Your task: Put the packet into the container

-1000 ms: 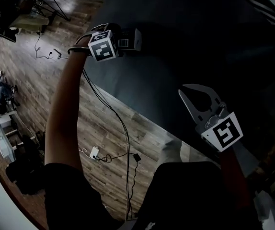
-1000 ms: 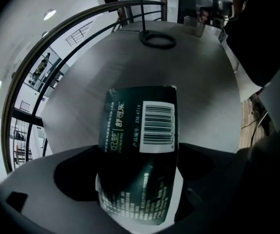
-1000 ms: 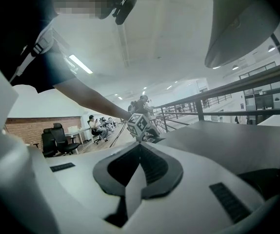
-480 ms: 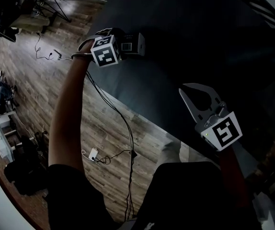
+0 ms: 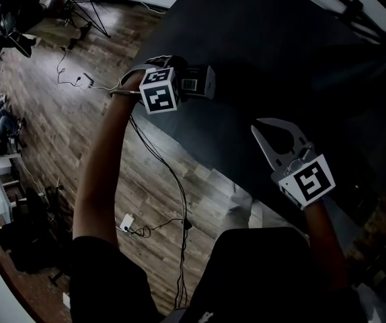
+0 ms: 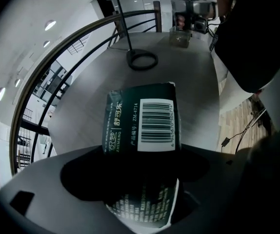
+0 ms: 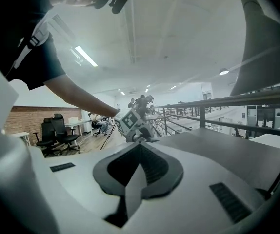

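Left gripper view: packet (image 6: 141,121) inside left claw (image 6: 140,155), seemingly snug.

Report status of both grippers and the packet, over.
Left gripper shut on packet. Right gripper shut, empty. Container at table's far end; ring-shaped stand base on the table before it.

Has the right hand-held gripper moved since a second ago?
No. The right hand-held gripper stays put, shut, over the table by its near edge.

wood plank floor (image 5: 58,147) (cables (image 5: 180,200) trailing across it), black office chairs (image 7: 64,130) by a brick wall (image 7: 18,121), ceiling strip light (image 7: 85,56)
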Action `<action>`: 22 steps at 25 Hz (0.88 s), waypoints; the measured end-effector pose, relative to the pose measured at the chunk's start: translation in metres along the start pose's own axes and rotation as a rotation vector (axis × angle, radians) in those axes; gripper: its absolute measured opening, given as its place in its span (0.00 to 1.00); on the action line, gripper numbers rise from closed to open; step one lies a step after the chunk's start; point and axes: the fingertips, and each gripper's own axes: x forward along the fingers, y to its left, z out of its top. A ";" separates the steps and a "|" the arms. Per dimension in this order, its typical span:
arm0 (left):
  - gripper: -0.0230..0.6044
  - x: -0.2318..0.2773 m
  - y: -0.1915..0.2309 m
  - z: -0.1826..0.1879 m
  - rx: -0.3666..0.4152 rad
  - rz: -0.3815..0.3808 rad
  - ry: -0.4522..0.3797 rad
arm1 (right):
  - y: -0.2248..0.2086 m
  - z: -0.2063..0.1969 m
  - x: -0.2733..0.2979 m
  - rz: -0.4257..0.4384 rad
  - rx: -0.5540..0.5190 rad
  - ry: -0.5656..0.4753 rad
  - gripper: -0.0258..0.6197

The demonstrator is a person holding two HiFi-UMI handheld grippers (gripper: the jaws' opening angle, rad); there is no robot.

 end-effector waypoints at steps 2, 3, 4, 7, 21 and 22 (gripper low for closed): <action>0.72 -0.010 -0.017 0.010 0.019 0.007 -0.013 | 0.009 -0.002 -0.007 0.012 -0.018 0.023 0.05; 0.71 -0.015 -0.028 0.016 0.030 0.012 -0.015 | 0.015 -0.003 -0.012 0.015 -0.025 0.030 0.05; 0.71 -0.019 -0.039 0.021 0.038 0.017 -0.018 | 0.021 -0.004 -0.017 0.015 -0.031 0.037 0.05; 0.71 -0.032 -0.067 0.039 0.046 0.029 -0.044 | 0.034 -0.009 -0.035 0.011 -0.067 0.074 0.05; 0.71 -0.083 -0.172 0.192 0.153 0.042 -0.228 | 0.081 -0.030 -0.133 0.017 -0.221 0.317 0.40; 0.71 -0.084 -0.175 0.203 0.162 0.041 -0.243 | 0.082 -0.032 -0.138 0.018 -0.235 0.334 0.43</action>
